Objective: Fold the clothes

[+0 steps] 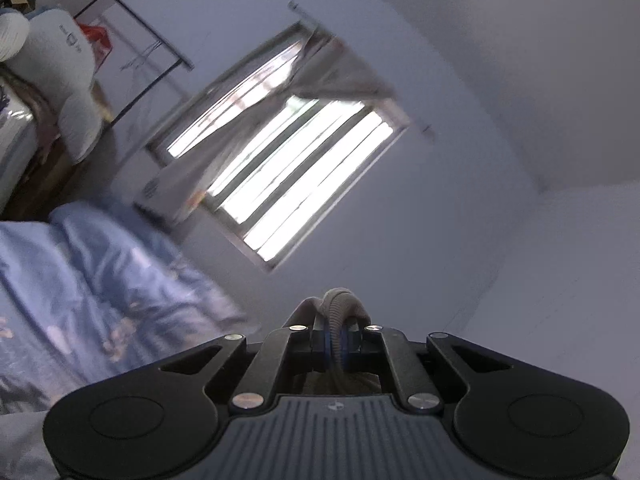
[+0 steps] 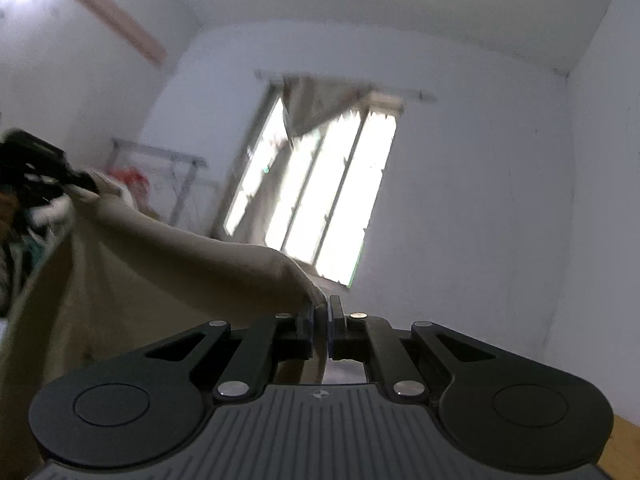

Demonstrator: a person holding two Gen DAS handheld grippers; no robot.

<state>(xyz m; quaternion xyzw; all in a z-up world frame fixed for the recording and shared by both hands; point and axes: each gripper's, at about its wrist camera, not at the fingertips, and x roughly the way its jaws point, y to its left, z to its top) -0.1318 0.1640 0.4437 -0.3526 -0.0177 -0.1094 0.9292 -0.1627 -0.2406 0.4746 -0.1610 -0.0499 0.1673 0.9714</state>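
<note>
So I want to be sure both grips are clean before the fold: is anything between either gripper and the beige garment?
Nothing visible. The left gripper is shut directly on a bunched edge of the beige garment, and the right gripper is shut on another edge, the cloth stretching between them.

Left gripper (image 1: 337, 334) clamped, jaws pinching beige garment (image 1: 340, 300) (bunched edge). Right gripper (image 2: 325, 322) clamped too, cloth trailing leftward. Both roughly level, 2 grips total.

Barred window (image 1: 280, 176) with a half-drawn curtain (image 1: 336, 72), blue floral quilt (image 1: 100, 280) at left, black clothes rack (image 1: 144, 36), white walls (image 2: 480, 160).
</note>
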